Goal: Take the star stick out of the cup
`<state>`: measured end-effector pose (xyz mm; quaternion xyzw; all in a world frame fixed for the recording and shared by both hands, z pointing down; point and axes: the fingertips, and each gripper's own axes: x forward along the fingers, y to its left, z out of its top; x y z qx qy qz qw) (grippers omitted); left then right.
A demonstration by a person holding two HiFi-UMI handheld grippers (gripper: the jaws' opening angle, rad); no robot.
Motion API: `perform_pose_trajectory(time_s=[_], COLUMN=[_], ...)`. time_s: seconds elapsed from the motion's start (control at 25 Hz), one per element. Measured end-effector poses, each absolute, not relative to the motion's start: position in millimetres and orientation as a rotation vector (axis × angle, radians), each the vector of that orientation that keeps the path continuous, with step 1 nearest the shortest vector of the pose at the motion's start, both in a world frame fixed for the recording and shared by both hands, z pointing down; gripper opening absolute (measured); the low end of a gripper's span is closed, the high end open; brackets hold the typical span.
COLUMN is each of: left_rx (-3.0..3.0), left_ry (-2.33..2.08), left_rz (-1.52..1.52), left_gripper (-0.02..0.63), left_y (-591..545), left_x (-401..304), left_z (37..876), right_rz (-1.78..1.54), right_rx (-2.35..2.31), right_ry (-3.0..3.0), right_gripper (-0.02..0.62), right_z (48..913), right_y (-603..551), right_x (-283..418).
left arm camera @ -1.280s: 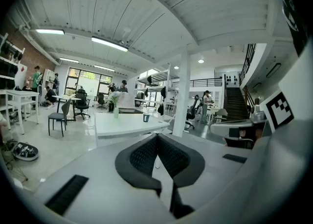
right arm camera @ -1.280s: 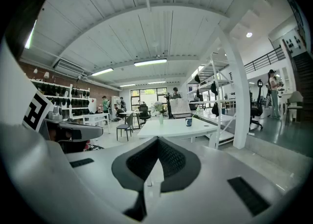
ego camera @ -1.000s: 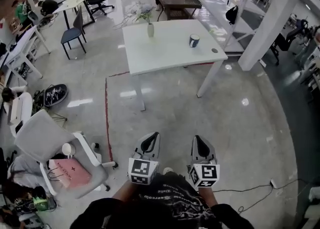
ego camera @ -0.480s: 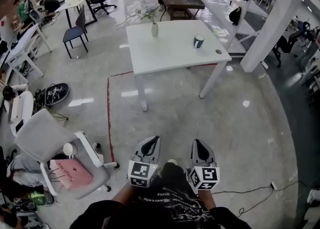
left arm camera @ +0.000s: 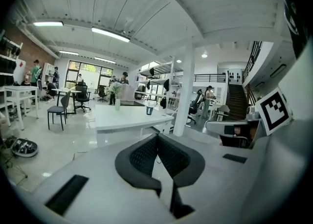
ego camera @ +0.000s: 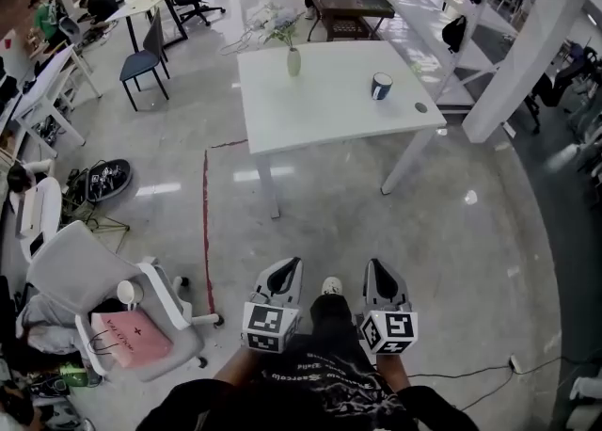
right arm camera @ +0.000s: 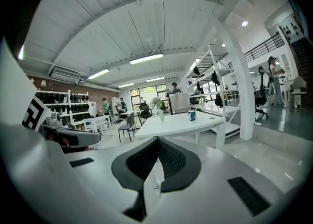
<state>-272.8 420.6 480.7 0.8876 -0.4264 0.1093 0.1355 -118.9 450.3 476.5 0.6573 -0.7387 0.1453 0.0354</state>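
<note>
"Left gripper, how do its jaws stand?"

"Pressed together, with nothing between them. It's the same for the right gripper, pads meeting and empty. Both hang low in front of the person, over the floor, well apart from the white desk."

"And the cup?"

"Upright on the desk, toward its right edge. It's too small here to tell whether the star stick is in it. A vase with sprigs stands by the far edge, and a small dark disc lies near the right front corner."
</note>
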Motion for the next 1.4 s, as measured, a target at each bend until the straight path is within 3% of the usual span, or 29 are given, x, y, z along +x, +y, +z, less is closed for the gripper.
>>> perform_pose_trajectory(time_s=[0.6,1.4], left_rx=[2.525,2.587], left_ry=[-1.371,-1.178], left_rz=[0.285,0.323], left_gripper=[0.018,0.019], left_y=[200.4,50.6], left_x=[-108.2,37.8], left_z=[481.7,508.5], right_rz=[0.386,0.468], right_rx=[1.882,2.018], right_ry=[-2.366,-2.291], right_gripper=[0.009,0.009], right_z=[479.8,508.3], right_y=[211.2,94.4], right_x=[49.9,177.1])
